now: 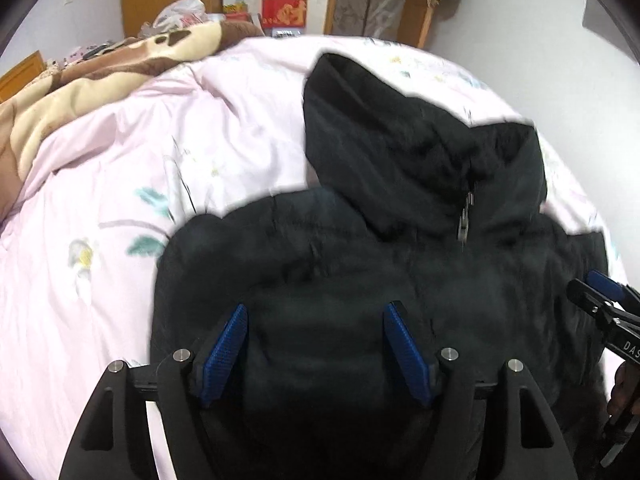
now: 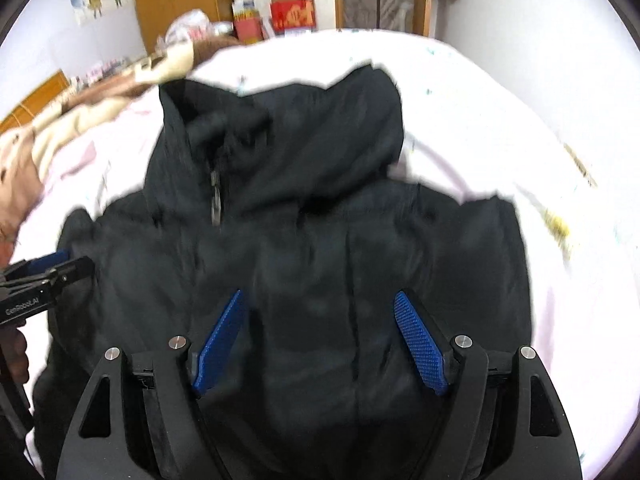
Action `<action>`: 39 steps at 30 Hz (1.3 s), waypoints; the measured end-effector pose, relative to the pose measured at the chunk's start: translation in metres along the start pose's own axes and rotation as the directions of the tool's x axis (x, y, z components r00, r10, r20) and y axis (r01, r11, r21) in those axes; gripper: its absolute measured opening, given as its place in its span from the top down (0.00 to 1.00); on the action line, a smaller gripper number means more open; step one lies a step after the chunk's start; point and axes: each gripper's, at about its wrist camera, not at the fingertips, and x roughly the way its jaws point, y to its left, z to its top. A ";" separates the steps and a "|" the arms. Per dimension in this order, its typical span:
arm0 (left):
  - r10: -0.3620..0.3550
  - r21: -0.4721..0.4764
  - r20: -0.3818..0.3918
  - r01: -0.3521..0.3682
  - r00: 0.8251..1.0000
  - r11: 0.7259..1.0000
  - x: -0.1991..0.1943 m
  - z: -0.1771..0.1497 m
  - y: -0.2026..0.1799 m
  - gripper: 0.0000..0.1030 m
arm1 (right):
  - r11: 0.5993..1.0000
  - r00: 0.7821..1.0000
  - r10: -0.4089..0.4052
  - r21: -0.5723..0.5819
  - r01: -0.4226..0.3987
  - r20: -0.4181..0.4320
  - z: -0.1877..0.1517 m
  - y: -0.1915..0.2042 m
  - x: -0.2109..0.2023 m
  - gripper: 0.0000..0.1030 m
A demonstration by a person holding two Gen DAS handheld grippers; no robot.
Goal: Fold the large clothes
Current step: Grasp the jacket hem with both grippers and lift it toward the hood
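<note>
A pink floral bed (image 1: 120, 168) is carrying the black hooded jacket (image 1: 360, 272), which is lying spread out, hood farthest away. The left gripper (image 1: 316, 316) and right gripper (image 2: 320, 308) are hovering over it, fingers wide apart, holding nothing.

Open pink quilt (image 1: 120, 184) is left at frame left; the upper left is blocked by a brown blanket (image 1: 80, 80).

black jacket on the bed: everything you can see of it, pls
The black jacket is a puffy, quilted hooded coat in matte fabric. It lies front up on the pink floral bedspread, zipped closed, its metal zipper pull at the collar and its hood away from the cameras. The sleeves appear tucked in. Both open grippers are above it; contact unclear.
</note>
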 end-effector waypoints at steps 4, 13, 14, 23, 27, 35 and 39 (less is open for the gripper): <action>-0.003 -0.035 0.038 0.004 0.999 0.999 -0.009 0.033 0.013 0.28 | 0.999 0.998 -0.008 0.048 0.005 0.063 0.034 -0.015 -0.013 0.25; 0.085 -0.023 0.136 -0.082 0.987 0.996 -0.011 0.123 0.024 0.28 | 0.978 0.990 -0.100 0.193 0.080 0.096 0.105 -0.062 -0.003 0.25; 0.093 -0.017 0.140 -0.091 0.986 0.996 -0.008 0.133 0.023 0.28 | 0.975 0.988 -0.122 0.199 0.101 0.098 0.113 -0.066 0.000 0.25; 0.167 -0.063 0.152 -0.159 0.974 0.985 0.031 0.206 0.021 0.28 | 0.930 0.978 -0.196 0.329 0.162 0.073 0.164 -0.110 0.038 0.25; 0.143 -0.103 0.110 -0.132 0.984 0.986 0.057 0.224 0.028 0.28 | 0.935 0.996 -0.083 0.346 0.080 -0.006 0.174 -0.112 0.071 0.25; 0.100 -0.153 0.016 -0.096 0.995 0.984 0.103 0.223 0.034 0.28 | 0.919 0.986 0.138 0.384 -0.092 -0.094 0.157 -0.106 0.112 0.25; 0.000 -0.187 -0.038 -0.007 0.999 0.982 0.117 0.217 0.027 0.29 | 0.912 0.974 0.194 0.387 -0.135 -0.118 0.150 -0.100 0.116 0.42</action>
